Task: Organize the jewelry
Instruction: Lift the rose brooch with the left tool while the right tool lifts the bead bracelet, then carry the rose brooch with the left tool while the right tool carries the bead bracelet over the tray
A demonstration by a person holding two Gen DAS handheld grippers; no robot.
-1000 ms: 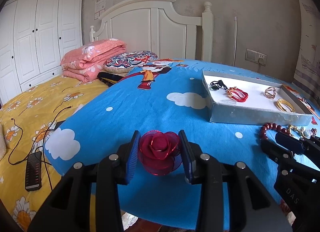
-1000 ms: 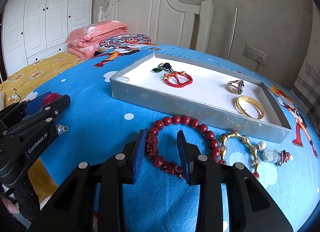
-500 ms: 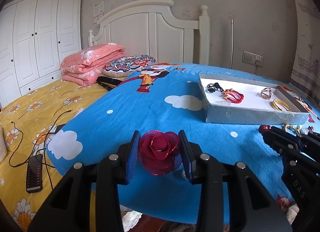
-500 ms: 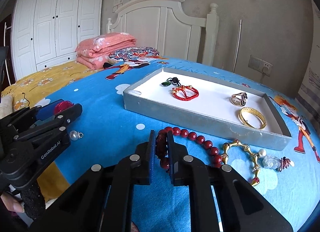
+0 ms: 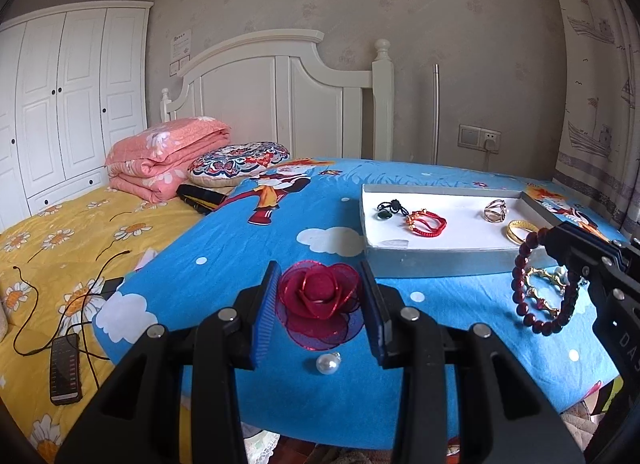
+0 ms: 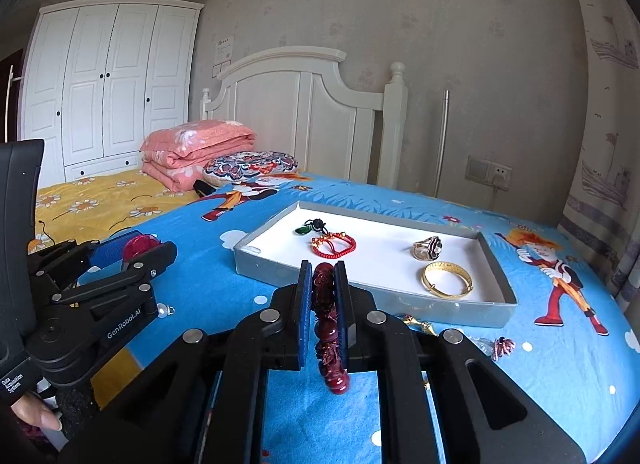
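My left gripper (image 5: pixel 320 296) is shut on a red fabric rose (image 5: pixel 320 298) and holds it above the blue bedspread; it also shows in the right wrist view (image 6: pixel 132 250). My right gripper (image 6: pixel 323 276) is shut on a dark red bead bracelet (image 6: pixel 329 328) and holds it lifted in front of the grey tray (image 6: pixel 272 268); the bracelet hangs from it in the left wrist view (image 5: pixel 520 288). The tray (image 5: pixel 432 260) holds a red cord bracelet (image 5: pixel 426 222), a black and green pendant (image 5: pixel 390 209), a ring (image 5: pixel 495 211) and a gold bangle (image 5: pixel 520 230).
A loose pearl (image 5: pixel 327 364) lies on the bedspread below the rose. A gold link bracelet (image 5: pixel 542 292) and a small charm (image 6: pixel 502 346) lie in front of the tray. A phone with cables (image 5: pixel 65 368) lies on the yellow sheet at left. Folded pink quilt and pillow lie by the headboard.
My right gripper has shut on the bead bracelet and lifted it off the bedspread toward the tray. My left gripper has risen a little with the rose.
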